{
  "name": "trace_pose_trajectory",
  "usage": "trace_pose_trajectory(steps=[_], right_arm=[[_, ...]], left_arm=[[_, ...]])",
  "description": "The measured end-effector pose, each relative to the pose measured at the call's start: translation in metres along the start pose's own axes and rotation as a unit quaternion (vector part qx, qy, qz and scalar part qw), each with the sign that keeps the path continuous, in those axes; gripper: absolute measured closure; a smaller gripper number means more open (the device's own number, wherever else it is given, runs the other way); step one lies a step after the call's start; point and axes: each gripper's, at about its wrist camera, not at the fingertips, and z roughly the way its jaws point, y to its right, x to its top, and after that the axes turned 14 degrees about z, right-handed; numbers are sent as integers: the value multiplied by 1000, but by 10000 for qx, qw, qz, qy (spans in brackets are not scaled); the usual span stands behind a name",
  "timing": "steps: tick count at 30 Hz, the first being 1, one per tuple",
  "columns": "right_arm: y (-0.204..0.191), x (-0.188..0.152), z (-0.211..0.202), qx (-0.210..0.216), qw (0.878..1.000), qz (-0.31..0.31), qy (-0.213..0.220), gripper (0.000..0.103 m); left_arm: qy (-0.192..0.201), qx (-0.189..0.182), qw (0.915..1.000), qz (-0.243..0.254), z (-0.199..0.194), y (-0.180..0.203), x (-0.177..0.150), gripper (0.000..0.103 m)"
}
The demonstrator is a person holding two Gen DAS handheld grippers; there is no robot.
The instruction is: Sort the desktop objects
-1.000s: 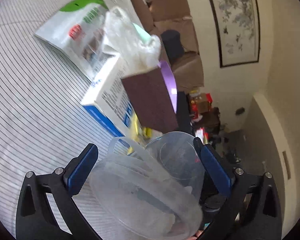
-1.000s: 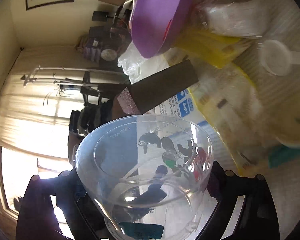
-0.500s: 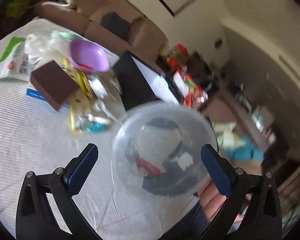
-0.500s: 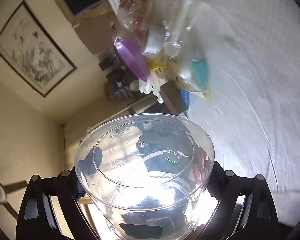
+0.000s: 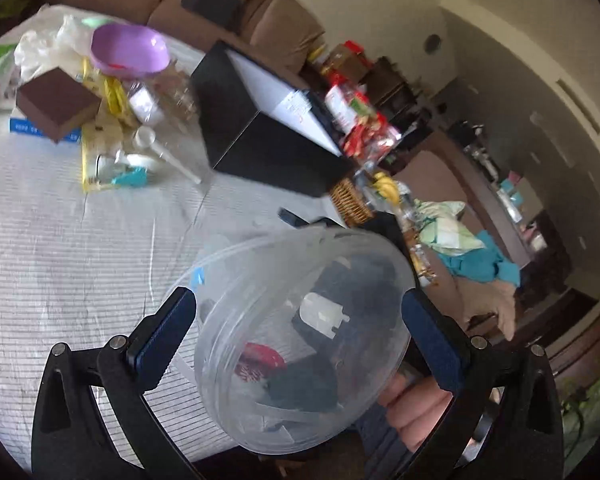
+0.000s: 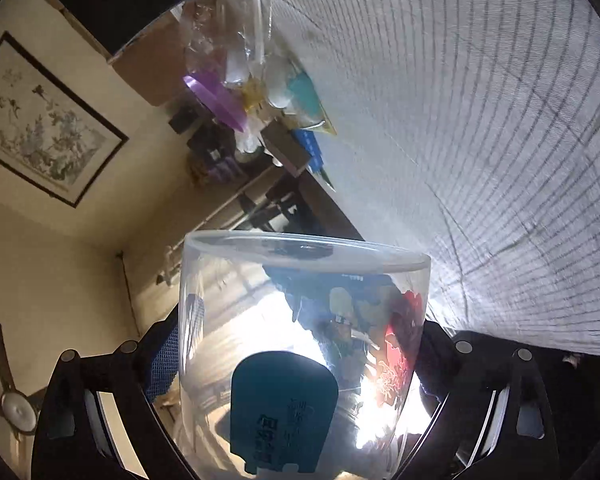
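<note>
A clear plastic tub sits between the pads of my right gripper, which is shut on it and holds it above the striped tablecloth. The same tub fills the space between the blue pads of my left gripper, whose jaws stand wide apart and do not visibly press it. At the table's far end lies a pile: a purple bowl, a brown block on a blue-and-white box, yellow packets and a white scoop.
A black box with a white top stands at the table's right edge beside a wicker basket. Snack packets, sofas and clothes lie beyond the table. A hand shows under the tub.
Both grippers have pulled back from the pile with the tub, and the views have swung. The pile now lies far off, and the tub is tilted more side-on in the right view.
</note>
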Motion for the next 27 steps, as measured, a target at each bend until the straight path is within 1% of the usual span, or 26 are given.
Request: trace_pose_trajectory(steps=[2, 4, 5, 8, 10, 12, 14, 16, 17, 18, 19, 20, 22, 23, 24, 26, 27], right_arm=[[7, 3, -13, -217, 9996, 83, 164, 0], [15, 10, -25, -302, 9988, 282, 262, 0], [19, 13, -34, -360, 9981, 390, 325, 0], [23, 20, -53, -115, 9976, 589, 337, 0], [23, 22, -68, 53, 9966, 712, 401, 0], [22, 25, -83, 241, 9951, 840, 472, 0], [19, 27, -99, 484, 9933, 884, 572, 0], [17, 29, -111, 726, 9907, 920, 694, 0], [16, 30, -118, 885, 9887, 918, 783, 0], [13, 32, -123, 1004, 9875, 885, 833, 0], [11, 35, -125, 1081, 9872, 849, 810, 0], [8, 37, -126, 1042, 9881, 819, 781, 0], [1, 42, -125, 862, 9903, 762, 777, 0], [-3, 44, -123, 778, 9914, 720, 769, 0], [-8, 47, -121, 728, 9924, 646, 755, 0], [-20, 49, -116, 655, 9936, 490, 777, 0], [-25, 47, -116, 626, 9946, 439, 709, 0]], left_arm=[[-274, 169, 9995, -10, 15, 2, 2, 0], [-541, 429, 9976, 71, 30, 7, 3, 0], [-651, 501, 9966, 97, 36, 9, 4, 0], [-715, 346, 9968, 44, 53, 12, 9, 0], [-752, 321, 9965, 185, 65, 17, 15, 0], [-751, 404, 9955, 413, 75, 26, 22, 0], [-769, 619, 9934, 576, 83, 31, 29, 0], [-942, 1028, 9879, 683, 92, 30, 32, 0], [-1153, 1301, 9816, 787, 100, 28, 30, 0], [-1388, 1474, 9754, 871, 109, 25, 28, 0], [-1597, 1532, 9711, 890, 115, 23, 23, 1], [-1623, 1457, 9723, 836, 116, 22, 20, 1], [-1230, 1004, 9857, 564, 102, 23, 23, 1], [-1033, 791, 9907, 410, 94, 23, 25, 0], [-879, 658, 9935, 290, 88, 24, 28, 0], [-672, 552, 9960, 205, 74, 28, 33, 0], [-598, 506, 9967, 204, 66, 31, 34, 0]])
